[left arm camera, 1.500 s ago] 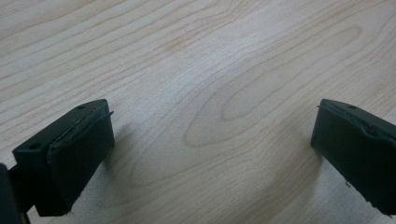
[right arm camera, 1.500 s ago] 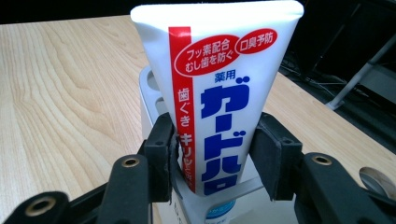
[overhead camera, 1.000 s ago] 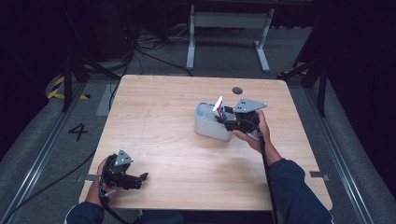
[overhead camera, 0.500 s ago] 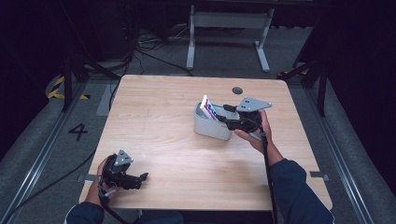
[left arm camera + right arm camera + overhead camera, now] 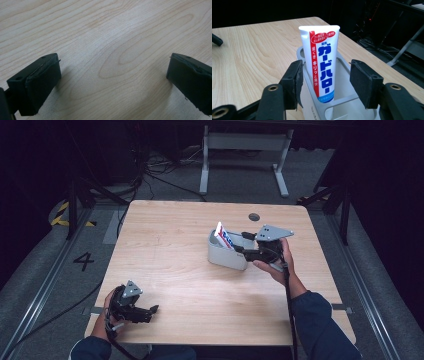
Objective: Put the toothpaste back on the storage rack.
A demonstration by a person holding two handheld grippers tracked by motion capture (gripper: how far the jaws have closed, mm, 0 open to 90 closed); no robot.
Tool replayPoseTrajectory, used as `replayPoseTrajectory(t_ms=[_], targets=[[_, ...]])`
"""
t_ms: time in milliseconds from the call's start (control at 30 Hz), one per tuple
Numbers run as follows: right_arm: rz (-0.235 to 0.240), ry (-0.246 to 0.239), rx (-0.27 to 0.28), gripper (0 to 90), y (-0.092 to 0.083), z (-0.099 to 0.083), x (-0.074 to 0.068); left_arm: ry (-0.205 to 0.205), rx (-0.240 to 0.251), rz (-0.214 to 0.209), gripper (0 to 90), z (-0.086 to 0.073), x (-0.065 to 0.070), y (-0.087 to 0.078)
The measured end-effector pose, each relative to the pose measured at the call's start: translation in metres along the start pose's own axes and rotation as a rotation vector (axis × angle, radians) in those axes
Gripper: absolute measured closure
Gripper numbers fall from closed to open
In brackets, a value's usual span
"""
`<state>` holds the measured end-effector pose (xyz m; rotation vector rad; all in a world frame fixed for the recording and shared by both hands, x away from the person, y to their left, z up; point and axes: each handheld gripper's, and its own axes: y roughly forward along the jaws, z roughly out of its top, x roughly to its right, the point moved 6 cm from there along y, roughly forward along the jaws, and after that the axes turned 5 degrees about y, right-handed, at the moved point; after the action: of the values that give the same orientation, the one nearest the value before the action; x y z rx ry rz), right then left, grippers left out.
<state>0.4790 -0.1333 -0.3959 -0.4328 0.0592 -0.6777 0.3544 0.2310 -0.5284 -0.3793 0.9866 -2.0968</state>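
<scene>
Dark room; grey floor [image 5: 45,270], wooden table [image 5: 170,250], cables [image 5: 155,170].

This looks like a lab or recording studio, not a home. A bare wooden tabletop [image 5: 175,250] stands alone on grey floor [image 5: 45,265] with black curtained dark all around. Loose cables [image 5: 155,175] run across the far floor, beside a grey stand [image 5: 242,142]. Yellow-black tape [image 5: 62,212] and a painted "4" [image 5: 83,261] mark the floor at left.
</scene>
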Motion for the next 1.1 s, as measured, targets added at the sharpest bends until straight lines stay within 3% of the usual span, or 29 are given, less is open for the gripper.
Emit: replayPoseTrajectory(t_ms=[500, 600, 1100], targets=[[-0.035, -0.041, -0.03, 42.9, -0.019, -0.007, 0.002, -0.005, -0.004, -0.005, 0.0, 0.0, 0.001, 0.0], [-0.036, -0.052, -0.017, 42.8, -0.03, -0.007, 0.0, -0.003, 0.0, -0.002, 0.0, 0.0, 0.0, 0.0], [-0.064, -0.117, -0.052, 40.6, -0.051, -0.025, -0.002, -0.004, -0.001, -0.003, 0.0, 0.0, 0.0, 0.0]])
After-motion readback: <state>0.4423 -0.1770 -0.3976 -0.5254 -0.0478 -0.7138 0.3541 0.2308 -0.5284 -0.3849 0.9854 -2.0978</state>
